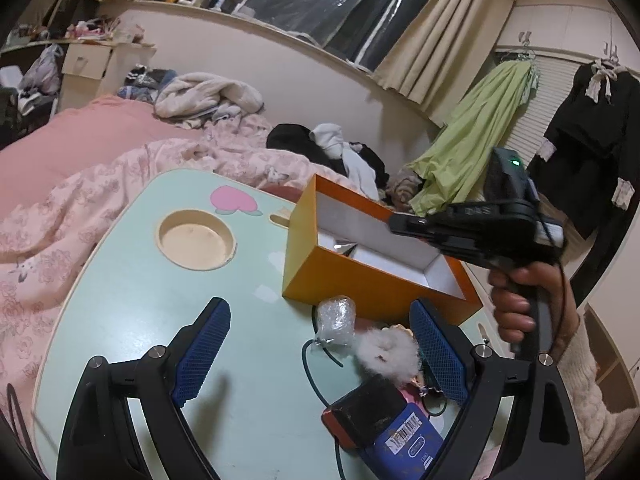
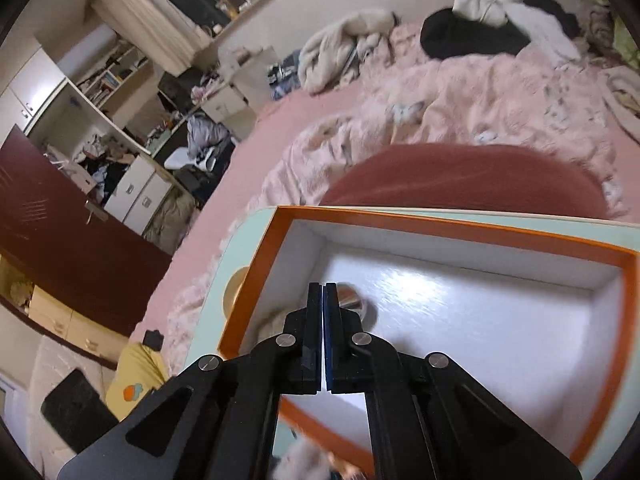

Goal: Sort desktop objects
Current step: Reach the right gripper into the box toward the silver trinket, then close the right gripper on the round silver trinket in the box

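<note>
An open orange box (image 1: 340, 280) with a white inside stands on the mint-green lap table (image 1: 132, 304). A small shiny silver object (image 2: 354, 300) lies on the box floor (image 2: 480, 320). My right gripper (image 2: 324, 290) hovers over the box, shut, with nothing showing between its pads; in the left wrist view the right gripper (image 1: 396, 222) reaches over the box's rim from the right. My left gripper (image 1: 320, 354) is open above the table. Between its fingers lie a plastic-wrapped bundle (image 1: 336, 318), a white fluffy pom (image 1: 386, 350), a black pouch (image 1: 368, 408) and a blue packet (image 1: 408, 444).
The table has a round cup recess (image 1: 196, 240) and a pink peach print (image 1: 236, 200). A thin green cable (image 1: 316, 380) curls beside the pile. A hand (image 1: 516, 304) in a cream sleeve holds the right gripper. A pink duvet (image 1: 60, 216) surrounds the table.
</note>
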Tool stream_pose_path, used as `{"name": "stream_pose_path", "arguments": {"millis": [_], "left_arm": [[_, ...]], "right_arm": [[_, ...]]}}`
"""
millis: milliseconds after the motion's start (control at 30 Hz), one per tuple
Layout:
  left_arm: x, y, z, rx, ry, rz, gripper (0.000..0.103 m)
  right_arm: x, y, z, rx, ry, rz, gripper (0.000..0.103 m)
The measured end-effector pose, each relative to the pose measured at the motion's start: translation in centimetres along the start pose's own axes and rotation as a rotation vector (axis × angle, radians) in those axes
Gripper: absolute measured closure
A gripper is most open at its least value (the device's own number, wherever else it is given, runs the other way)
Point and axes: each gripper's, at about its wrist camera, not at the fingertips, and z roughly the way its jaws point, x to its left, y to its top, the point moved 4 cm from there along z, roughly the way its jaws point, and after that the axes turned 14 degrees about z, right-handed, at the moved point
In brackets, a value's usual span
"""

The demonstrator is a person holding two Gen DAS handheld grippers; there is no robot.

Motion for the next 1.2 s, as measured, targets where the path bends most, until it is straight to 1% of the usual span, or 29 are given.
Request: {"name": "stream_pose_path", "arguments": {"millis": [67, 100, 133, 200, 233, 267, 300, 333, 367, 400, 433, 467, 500, 533, 600, 700, 733, 800, 833, 900, 1033, 1100, 1200], "left_arm": [[0.1, 0.0, 0.0, -0.001, -0.002, -0.005, 0.012], [0.0, 0.0, 0.0, -0.002, -0.003, -0.006, 0.012], [0.0, 0.0, 0.0, -0.003, -0.003, -0.005, 0.012], [0.0, -0.1, 0.0, -0.001, -0.002, -0.002, 0.012], [0.0, -0.1, 0.0, 0.000, -0.004, -0.001, 0.012], [0.0, -0.1, 0.0, 0.003, -0.004, -0.002, 0.012], [0.0, -0.1, 0.1, 0.007, -0.007, -0.003, 0.012], [0.1, -0.2, 0.1, 0.010, -0.009, -0.004, 0.012], [0.1, -0.2, 0.1, 0.010, -0.009, -0.005, 0.012], [0.1, -0.1, 0.1, 0.008, -0.008, -0.006, 0.012], [0.2, -0.1, 0.0, 0.004, -0.008, -0.005, 0.012], [0.2, 0.0, -0.1, 0.001, -0.007, -0.005, 0.012], [0.3, 0.1, -0.2, -0.002, -0.006, -0.005, 0.012], [0.4, 0.1, -0.2, -0.002, -0.006, -0.006, 0.012], [0.5, 0.2, -0.1, 0.001, -0.010, -0.010, 0.012], [0.5, 0.4, 0.1, 0.000, -0.008, -0.014, 0.012], [0.4, 0.4, 0.1, -0.002, -0.010, -0.015, 0.012], [0.3, 0.4, 0.1, -0.003, -0.014, -0.013, 0.012], [0.2, 0.3, 0.1, -0.002, -0.014, -0.011, 0.012], [0.1, 0.2, 0.1, 0.000, -0.016, -0.008, 0.012], [0.1, 0.2, 0.1, 0.003, -0.020, -0.012, 0.012], [0.1, 0.3, -0.2, -0.007, -0.016, -0.009, 0.012], [0.3, 0.4, -0.4, -0.012, -0.009, -0.006, 0.012]], "right_arm": [[0.0, 0.1, -0.2, -0.006, -0.045, -0.012, 0.100], [-0.1, 0.3, 0.0, -0.006, -0.074, -0.009, 0.090], [-0.1, 0.5, 0.3, -0.005, -0.098, -0.003, 0.085], [-0.2, 0.7, 1.1, 0.011, -0.122, 0.009, 0.068], [-0.1, 0.8, 1.7, 0.025, -0.125, 0.010, 0.064], [0.2, 0.8, 2.4, 0.036, -0.131, 0.004, 0.058], [0.3, 0.7, 3.2, 0.041, -0.150, -0.009, 0.053], [0.2, 0.6, 3.8, 0.047, -0.194, -0.028, 0.053], [-0.2, 0.3, 5.0, 0.069, -0.277, -0.054, 0.053], [-0.4, -0.2, 5.9, 0.105, -0.319, -0.070, 0.053], [-0.7, -0.8, 6.7, 0.153, -0.333, -0.080, 0.053], [-0.5, -1.1, 6.6, 0.124, -0.350, -0.135, 0.056], [-0.6, -1.4, 6.6, 0.135, -0.367, -0.143, 0.059], [-0.7, -1.3, 6.3, 0.132, -0.354, -0.133, 0.060], [-0.9, -1.1, 5.3, 0.129, -0.296, -0.092, 0.060], [-1.2, -0.6, 3.1, 0.095, -0.280, -0.043, 0.060], [-1.0, -0.5, 2.7, 0.099, -0.278, -0.043, 0.060], [-0.9, -1.0, 1.6, 0.140, -0.269, -0.042, 0.059], [-1.0, -1.3, 1.3, 0.172, -0.275, -0.042, 0.059], [-1.4, -1.7, 1.7, 0.207, -0.302, -0.046, 0.059], [-2.9, -2.8, 4.4, 0.277, -0.395, -0.068, 0.061], [-2.6, -3.1, 4.3, 0.261, -0.424, -0.119, 0.073], [-1.8, -3.4, 4.0, 0.266, -0.392, -0.149, 0.077]]}}
